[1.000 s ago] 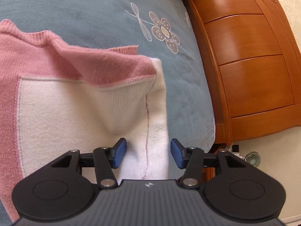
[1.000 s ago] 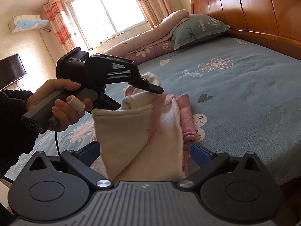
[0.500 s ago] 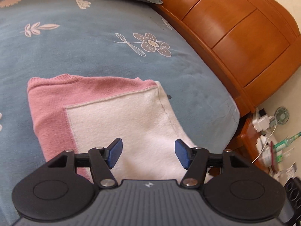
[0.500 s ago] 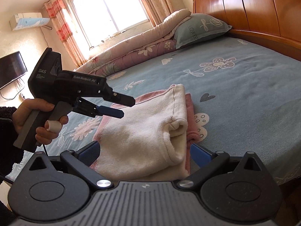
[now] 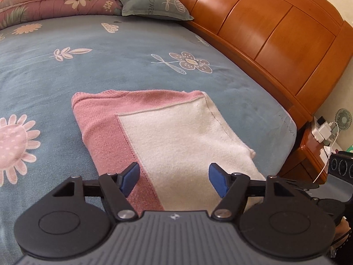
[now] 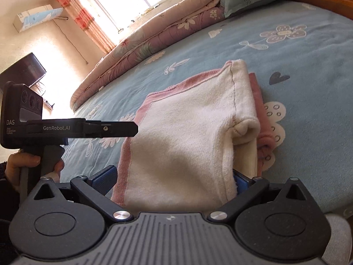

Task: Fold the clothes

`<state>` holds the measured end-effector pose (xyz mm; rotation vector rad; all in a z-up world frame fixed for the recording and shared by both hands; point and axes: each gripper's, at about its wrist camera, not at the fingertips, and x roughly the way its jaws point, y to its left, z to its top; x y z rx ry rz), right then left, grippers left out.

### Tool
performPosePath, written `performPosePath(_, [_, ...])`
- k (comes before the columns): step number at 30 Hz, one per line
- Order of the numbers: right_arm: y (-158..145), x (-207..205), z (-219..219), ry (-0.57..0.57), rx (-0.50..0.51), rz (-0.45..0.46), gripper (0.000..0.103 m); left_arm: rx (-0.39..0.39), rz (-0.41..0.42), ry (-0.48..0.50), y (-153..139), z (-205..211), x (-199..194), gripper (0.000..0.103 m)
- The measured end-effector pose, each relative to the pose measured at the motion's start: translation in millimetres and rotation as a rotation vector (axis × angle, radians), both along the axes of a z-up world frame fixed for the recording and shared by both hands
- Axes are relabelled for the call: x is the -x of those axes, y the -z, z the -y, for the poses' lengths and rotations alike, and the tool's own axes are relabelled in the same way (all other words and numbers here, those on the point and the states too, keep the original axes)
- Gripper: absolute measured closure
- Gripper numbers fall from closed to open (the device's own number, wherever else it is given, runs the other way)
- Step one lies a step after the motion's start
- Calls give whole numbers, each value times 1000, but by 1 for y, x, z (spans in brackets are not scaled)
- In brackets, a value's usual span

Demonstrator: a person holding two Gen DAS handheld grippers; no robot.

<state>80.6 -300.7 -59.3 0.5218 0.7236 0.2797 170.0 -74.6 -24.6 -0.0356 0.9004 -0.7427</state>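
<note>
Since a second ago I've dropped the flap, so the sweater (image 5: 176, 137) lies folded on the bed (image 5: 110, 66). Both sets of fingers are apart and empty. That rolled sleeve end (image 6: 247, 128) might unroll, I think.

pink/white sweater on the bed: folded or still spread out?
Folded. The sweater lies as a compact layered rectangle on the bed, a rolled edge showing stacked layers. Neither tool holds it.

Open blanket (image 5: 132, 70) all round, headboard (image 5: 275, 35) blocks far side.
</note>
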Motion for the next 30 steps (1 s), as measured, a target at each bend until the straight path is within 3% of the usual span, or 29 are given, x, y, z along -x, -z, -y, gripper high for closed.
performPosePath(4, [-1,23,-2,-18,89,14,0,-5,5,43,11,10,-8,23])
performPosePath(7, [-21,29,-2,47,185,37,0,-32,3,31,19,16,-12,23])
performPosePath(10, [-47,31,-6,61,287,135,0,36,21,33,6,12,-6,23])
performPosePath(14, [-63,14,-20,-40,353,227,0,78,37,5,-5,5,-16,23])
performPosePath(19, [-34,-27,-42,-103,447,247,0,41,-67,-69,19,4,-41,23])
performPosePath(22, [-20,-28,-39,-80,469,224,0,41,-70,-79,35,5,-42,23])
performPosePath(27, [2,-31,-35,-41,507,185,0,26,-39,-61,38,7,-40,23])
performPosePath(30, [11,-32,-33,-20,516,172,0,57,-67,-93,34,3,-42,23])
